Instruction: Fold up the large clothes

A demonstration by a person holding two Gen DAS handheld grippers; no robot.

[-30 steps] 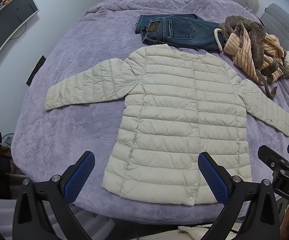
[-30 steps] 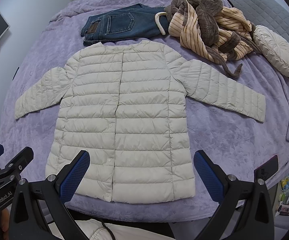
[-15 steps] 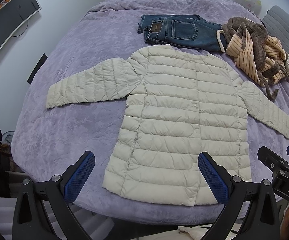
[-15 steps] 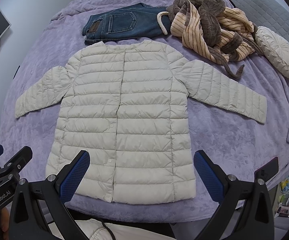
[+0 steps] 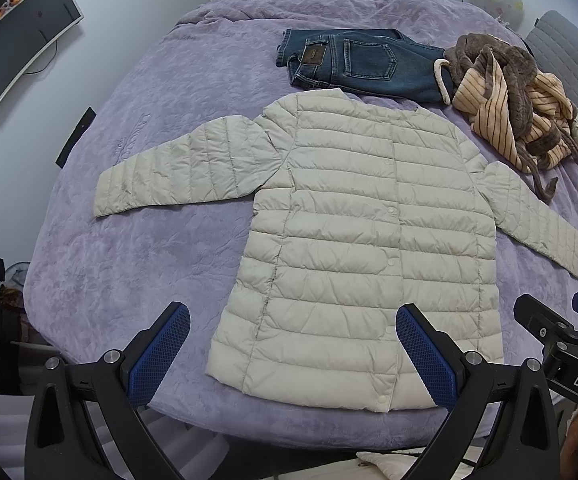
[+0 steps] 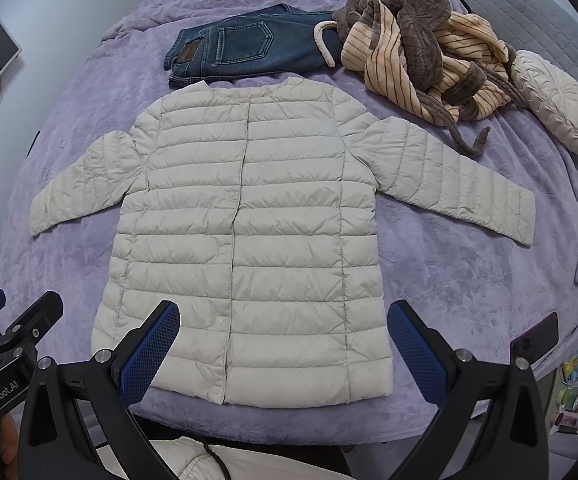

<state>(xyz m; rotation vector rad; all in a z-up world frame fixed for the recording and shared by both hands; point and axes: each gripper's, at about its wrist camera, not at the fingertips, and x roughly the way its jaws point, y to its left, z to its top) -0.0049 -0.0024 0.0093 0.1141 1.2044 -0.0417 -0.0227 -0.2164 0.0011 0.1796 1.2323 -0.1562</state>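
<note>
A cream quilted puffer jacket (image 5: 353, 240) (image 6: 249, 232) lies flat on the purple bed, snapped shut, both sleeves spread outward, hem toward me. My left gripper (image 5: 289, 360) hovers open above the hem's left half, nothing between its blue pads (image 5: 161, 354). My right gripper (image 6: 285, 354) also stands open over the hem's right half, holding nothing. The right gripper's body (image 5: 561, 344) shows at the right edge of the left wrist view; the left gripper's body (image 6: 5, 344) shows at the left edge of the right wrist view.
Folded blue jeans (image 5: 353, 64) (image 6: 245, 48) lie beyond the collar. A striped tan and brown robe (image 5: 513, 96) (image 6: 421, 48) is heaped at the back right, beside a round cream cushion (image 6: 557, 100). The purple bedspread (image 5: 129, 248) surrounds the jacket. A monitor (image 5: 21, 32) hangs at left.
Both views have drifted slightly forward and down over the bed; the jacket sits a little lower in frame. Both grippers stay open and nothing on the bed has moved.
</note>
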